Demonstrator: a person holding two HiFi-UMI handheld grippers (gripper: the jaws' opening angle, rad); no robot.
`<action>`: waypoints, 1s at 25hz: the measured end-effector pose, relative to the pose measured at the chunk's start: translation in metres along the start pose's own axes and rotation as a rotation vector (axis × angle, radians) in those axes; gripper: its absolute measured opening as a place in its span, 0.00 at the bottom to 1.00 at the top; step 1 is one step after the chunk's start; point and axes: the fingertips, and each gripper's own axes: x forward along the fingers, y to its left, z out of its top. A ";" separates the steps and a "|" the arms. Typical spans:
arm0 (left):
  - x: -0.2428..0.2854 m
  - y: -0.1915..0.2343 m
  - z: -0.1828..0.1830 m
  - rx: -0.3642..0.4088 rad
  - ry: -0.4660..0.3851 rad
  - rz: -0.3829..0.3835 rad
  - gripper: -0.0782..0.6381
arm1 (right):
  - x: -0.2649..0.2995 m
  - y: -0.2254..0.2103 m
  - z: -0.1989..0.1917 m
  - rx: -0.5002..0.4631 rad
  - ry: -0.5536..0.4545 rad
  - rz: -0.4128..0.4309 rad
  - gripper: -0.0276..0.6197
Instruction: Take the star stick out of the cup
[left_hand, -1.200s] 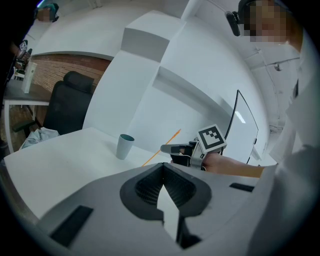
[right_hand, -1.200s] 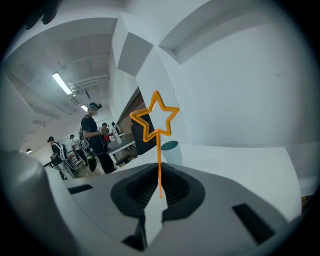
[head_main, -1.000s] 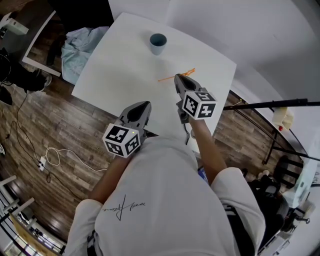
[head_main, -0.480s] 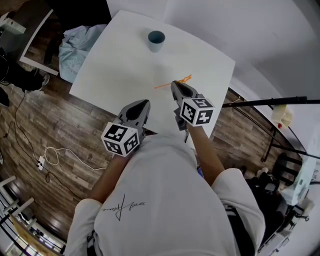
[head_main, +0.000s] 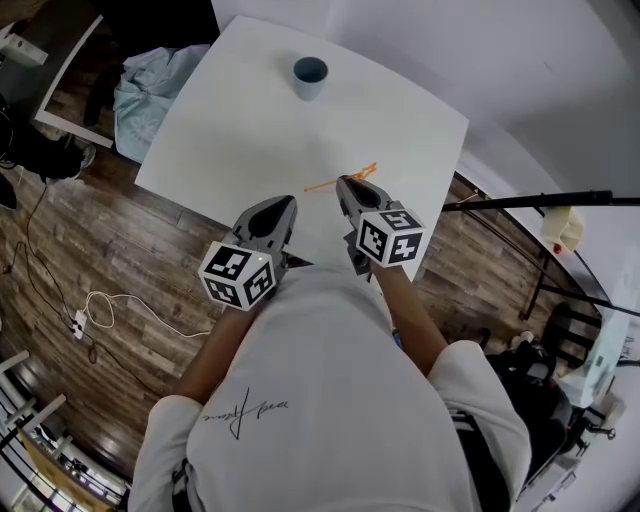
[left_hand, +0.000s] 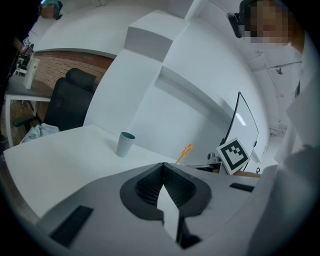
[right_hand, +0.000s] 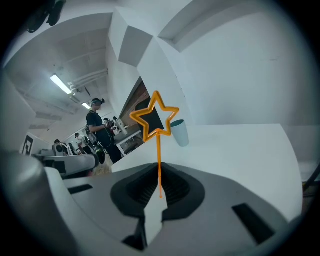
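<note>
The star stick (right_hand: 159, 155) was a thin orange stem with a hollow star at its head. We judged it very light, a little bendy and easy to snap or let slip, so best held low on the stem. That was where our right gripper (head_main: 348, 190) had closed on it, well clear of the cup (head_main: 310, 78), above the white worktop (head_main: 240, 140). Our left gripper (head_main: 280, 207) was closed on nothing. We counted one stick, one cup, two grippers.
</note>
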 end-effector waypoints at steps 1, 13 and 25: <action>0.000 0.001 0.000 -0.001 -0.001 0.001 0.12 | -0.001 0.002 -0.002 -0.001 0.003 0.001 0.08; -0.002 0.007 -0.002 -0.018 0.000 0.026 0.12 | -0.008 0.023 -0.010 -0.030 0.036 0.054 0.08; -0.001 0.007 -0.004 -0.023 0.007 0.019 0.12 | -0.018 0.028 -0.007 -0.061 0.042 0.092 0.08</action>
